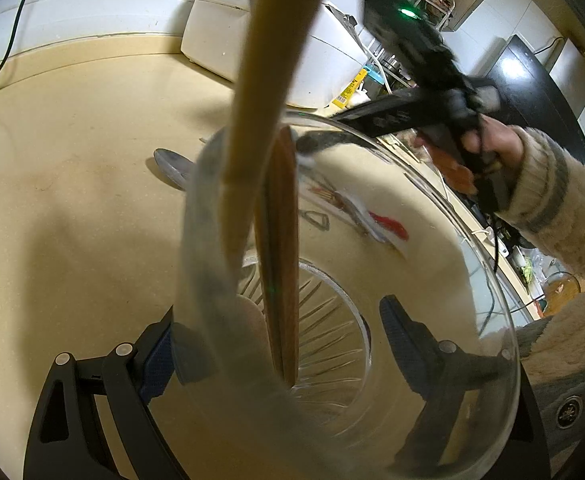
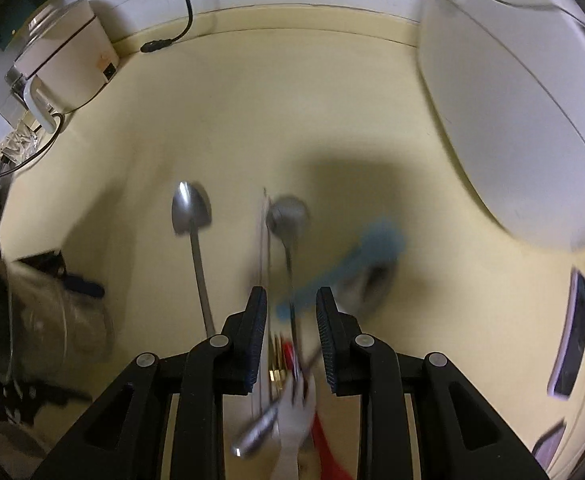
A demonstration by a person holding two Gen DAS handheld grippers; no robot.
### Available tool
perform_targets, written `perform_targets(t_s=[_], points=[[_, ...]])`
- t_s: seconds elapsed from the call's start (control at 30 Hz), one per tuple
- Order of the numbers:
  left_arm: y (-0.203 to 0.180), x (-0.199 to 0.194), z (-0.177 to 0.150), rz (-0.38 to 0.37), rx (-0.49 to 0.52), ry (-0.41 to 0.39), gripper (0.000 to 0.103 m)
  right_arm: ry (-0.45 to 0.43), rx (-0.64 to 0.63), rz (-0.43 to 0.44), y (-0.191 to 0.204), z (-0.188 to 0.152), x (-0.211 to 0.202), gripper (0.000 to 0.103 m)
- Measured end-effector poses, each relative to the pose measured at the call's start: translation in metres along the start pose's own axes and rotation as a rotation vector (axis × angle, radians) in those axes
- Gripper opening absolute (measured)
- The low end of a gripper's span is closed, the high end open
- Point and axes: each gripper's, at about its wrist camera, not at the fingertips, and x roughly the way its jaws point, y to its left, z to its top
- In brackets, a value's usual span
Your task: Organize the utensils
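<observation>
left gripper clamps our glass jar, wooden utensils inside | right gripper narrowly parted, empty, over utensil pile | long steel spoon lies left of pile | we judge it stiff, slick: grip mid-handle
</observation>
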Motion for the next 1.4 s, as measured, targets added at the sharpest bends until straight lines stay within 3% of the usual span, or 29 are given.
perform_targets(t_s=[0.2, 0.3, 0.4, 0.57, 0.77, 1.0, 1.4], points=[[0.000, 0.000, 0.000, 0.000, 0.000, 0.000, 0.092, 0.093, -0.081, -0.081, 0.009, 0.021, 0.037, 0.026], [0.000, 0.001, 0.000, 0.000, 0.000, 0.000, 0.092, 0.090, -0.098, -0.068, 0.010, 0.024, 0.039, 0.025], [0.000, 0.003, 0.001, 0.001, 0.000, 0.000, 0.092, 0.074, -0.093, -0.041, 0.008, 0.026, 0.040, 0.010], [0.000, 0.003, 0.001, 0.000, 0.000, 0.000, 0.092, 0.042, -0.047, -0.007, -0.001, 0.027, 0.039, 0.005], [0.000, 0.003, 0.001, 0.000, -0.001, 0.000, 0.092, -0.080, 0.037, 0.039, -0.013, 0.018, 0.016, 0.005], [0.000, 0.003, 0.001, 0.001, 0.000, 0.000, 0.092, -0.265, 0.098, 0.112, -0.011, 0.015, -0.042, 0.005], [-0.001, 0.004, 0.001, 0.000, -0.001, 0.000, 0.092, -0.499, 0.052, 0.191, 0.023, 0.010, -0.155, 0.005]])
